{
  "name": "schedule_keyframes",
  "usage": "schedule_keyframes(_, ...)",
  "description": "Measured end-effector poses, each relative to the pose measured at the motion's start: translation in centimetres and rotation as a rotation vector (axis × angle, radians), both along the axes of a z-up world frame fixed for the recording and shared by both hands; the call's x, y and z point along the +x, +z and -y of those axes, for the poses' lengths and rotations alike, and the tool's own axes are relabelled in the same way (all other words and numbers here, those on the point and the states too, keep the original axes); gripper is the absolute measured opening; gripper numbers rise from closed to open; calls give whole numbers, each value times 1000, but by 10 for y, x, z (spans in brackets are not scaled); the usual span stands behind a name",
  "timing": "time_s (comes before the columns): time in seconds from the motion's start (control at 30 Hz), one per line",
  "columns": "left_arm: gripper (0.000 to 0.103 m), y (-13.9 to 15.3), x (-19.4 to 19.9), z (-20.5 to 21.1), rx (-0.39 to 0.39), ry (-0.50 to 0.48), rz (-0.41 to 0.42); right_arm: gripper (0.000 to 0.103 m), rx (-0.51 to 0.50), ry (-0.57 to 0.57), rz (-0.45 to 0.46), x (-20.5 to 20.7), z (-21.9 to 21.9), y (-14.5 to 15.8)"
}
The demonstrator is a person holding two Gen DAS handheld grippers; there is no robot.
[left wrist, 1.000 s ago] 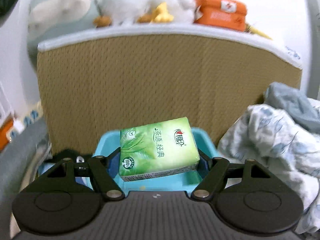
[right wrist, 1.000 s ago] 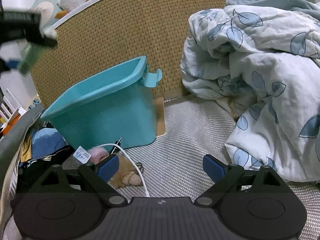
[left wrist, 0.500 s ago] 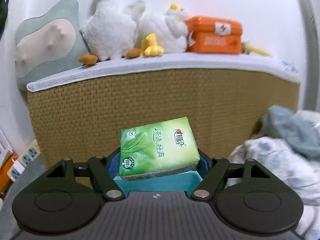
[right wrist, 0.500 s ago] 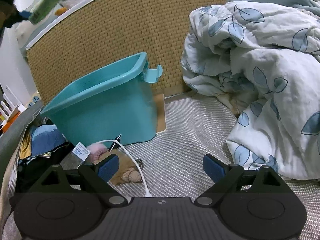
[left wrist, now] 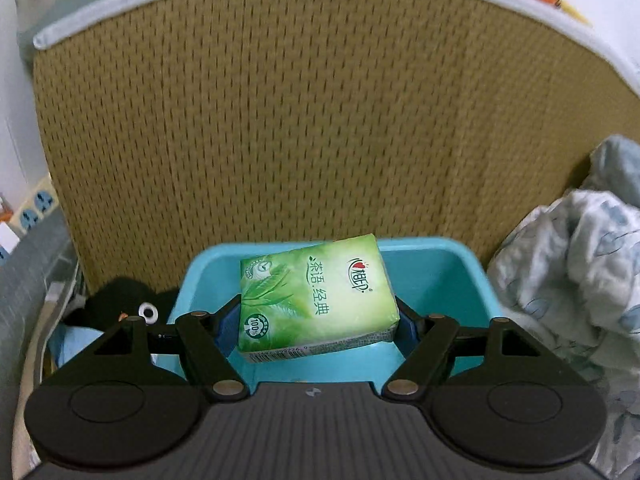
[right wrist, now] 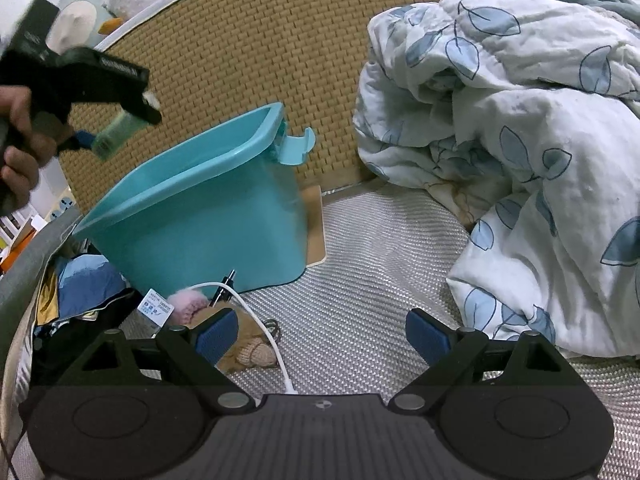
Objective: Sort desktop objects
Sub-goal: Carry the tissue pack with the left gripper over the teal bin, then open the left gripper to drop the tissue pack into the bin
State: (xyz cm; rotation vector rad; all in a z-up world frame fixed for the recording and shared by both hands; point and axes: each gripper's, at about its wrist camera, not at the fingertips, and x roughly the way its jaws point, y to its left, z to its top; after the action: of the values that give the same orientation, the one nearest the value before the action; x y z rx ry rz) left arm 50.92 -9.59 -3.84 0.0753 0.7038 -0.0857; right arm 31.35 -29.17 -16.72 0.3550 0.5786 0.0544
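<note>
Between the blue pads of the left gripper [left wrist: 318, 322], a green tissue pack [left wrist: 314, 298] is sitting pinched, hanging in the air above the open teal bin [left wrist: 440, 268]. The right gripper [right wrist: 322, 334] is hovering spread and empty over the woven mat [right wrist: 360, 280], near a white cable [right wrist: 276, 344]. Behind the bin, a wicker headboard [left wrist: 280, 120] is standing.

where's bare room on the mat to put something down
Bare mat lies between the teal bin and the leaf-print quilt. Crowded left of that: white cable, knitted toy and pink pompom in front of the bin.
</note>
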Motion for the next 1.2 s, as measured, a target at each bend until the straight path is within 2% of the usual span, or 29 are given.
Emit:
schedule_keyframes(0.23,76,-27,27,1,-15,0,-150,94,13,-4,-9,1,3,-1)
schedule_keyframes(0.3,76,-29,29,4,-16,0,-169,94,13,-3,-9,1,3,-1)
schedule_keyframes(0.73,77,-32,30,5,20,-6,-217,94,17,2,-12,1,2,-1)
schedule_keyframes(1.03,80,-27,29,3,35,1,-205,94,14,5,-11,1,2,-1)
schedule_keyframes(1.2,80,-20,21,-1,10,-6,-190,94,10,6,-7,1,2,0)
